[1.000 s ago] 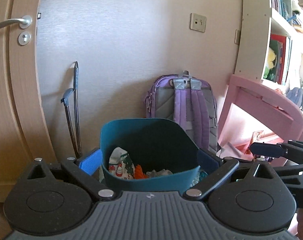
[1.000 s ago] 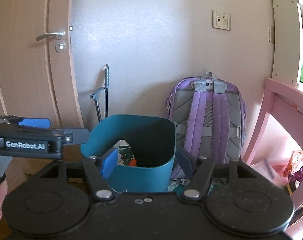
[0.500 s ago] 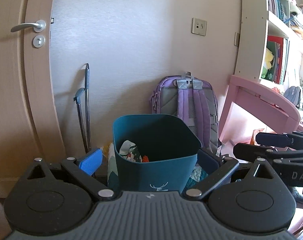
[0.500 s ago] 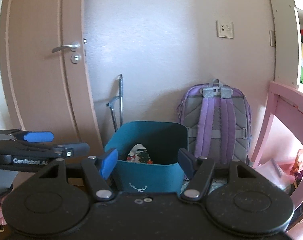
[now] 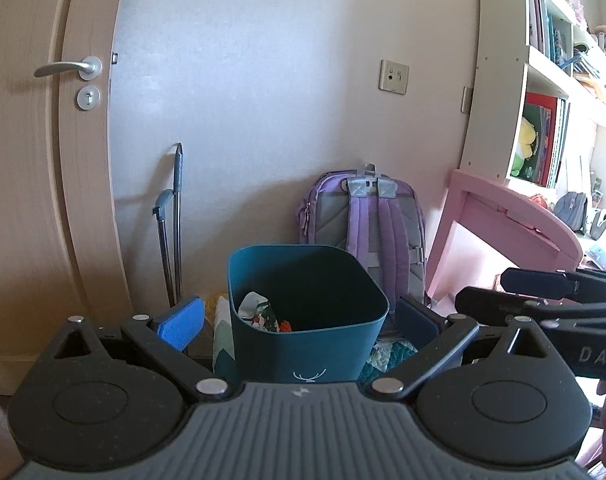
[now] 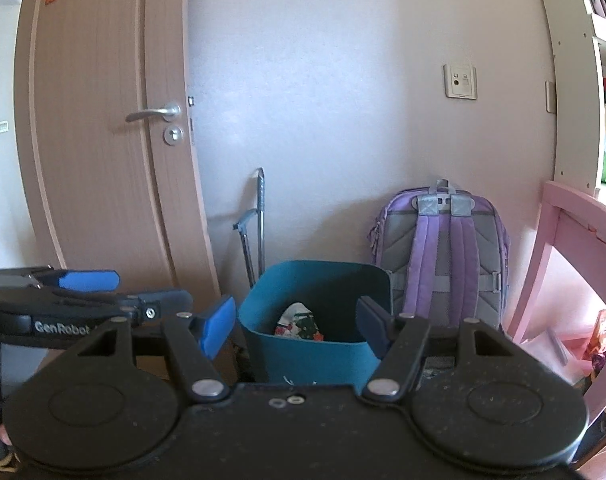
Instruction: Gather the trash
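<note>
A teal trash bin [image 5: 303, 356] stands on the floor by the wall, with a printed wrapper [image 5: 258, 311] and other scraps inside. It also shows in the right wrist view as the bin [image 6: 311, 360] holding the wrapper [image 6: 299, 322]. My left gripper [image 5: 299, 316] is open, back from the bin and above its rim, with nothing between the pads. My right gripper [image 6: 296, 328] is open too and holds nothing. Each gripper appears at the edge of the other's view: the right gripper [image 5: 543, 292] and the left gripper [image 6: 83, 292] are side by side.
A purple backpack [image 5: 367, 216] leans on the wall behind the bin. To the left are a closed wooden door [image 5: 35, 184] and a folded metal handle [image 5: 175, 220]; to the right, a pink desk [image 5: 515, 216] and a bookshelf [image 5: 543, 80]. Patterned cloth [image 5: 387, 354] lies beside the bin.
Both grippers have drawn back and risen from the bin, which now looks smaller and farther. The jaws have stayed open and hold nothing.
</note>
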A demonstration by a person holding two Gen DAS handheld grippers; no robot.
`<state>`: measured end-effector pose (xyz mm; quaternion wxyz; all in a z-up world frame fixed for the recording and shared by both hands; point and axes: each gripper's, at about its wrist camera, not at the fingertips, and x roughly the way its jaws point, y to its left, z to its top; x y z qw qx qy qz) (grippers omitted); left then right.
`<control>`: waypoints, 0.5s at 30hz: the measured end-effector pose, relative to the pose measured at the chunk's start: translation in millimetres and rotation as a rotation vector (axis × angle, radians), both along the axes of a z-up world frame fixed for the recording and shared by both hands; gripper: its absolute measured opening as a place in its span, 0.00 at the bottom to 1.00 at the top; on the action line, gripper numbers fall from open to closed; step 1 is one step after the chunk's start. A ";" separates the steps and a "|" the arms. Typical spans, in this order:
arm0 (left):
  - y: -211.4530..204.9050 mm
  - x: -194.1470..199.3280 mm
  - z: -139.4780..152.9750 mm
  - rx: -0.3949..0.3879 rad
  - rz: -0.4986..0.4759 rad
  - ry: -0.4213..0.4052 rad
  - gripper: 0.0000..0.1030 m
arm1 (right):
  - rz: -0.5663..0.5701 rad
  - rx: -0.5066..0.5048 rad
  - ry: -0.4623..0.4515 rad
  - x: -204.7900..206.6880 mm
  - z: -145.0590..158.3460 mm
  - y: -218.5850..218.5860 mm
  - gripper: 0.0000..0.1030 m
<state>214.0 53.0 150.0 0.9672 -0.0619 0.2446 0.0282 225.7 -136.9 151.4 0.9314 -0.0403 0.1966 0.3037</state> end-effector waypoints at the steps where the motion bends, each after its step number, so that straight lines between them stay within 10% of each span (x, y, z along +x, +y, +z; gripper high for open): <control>1: -0.3 -1.6 1.9 0.000 0.000 0.000 0.99 | 0.005 0.002 0.002 -1.2 2.2 -0.1 0.65; 15: -10.1 -15.4 33.4 0.035 0.022 -0.016 0.99 | 0.027 0.001 -0.039 -20.0 26.0 -2.7 0.65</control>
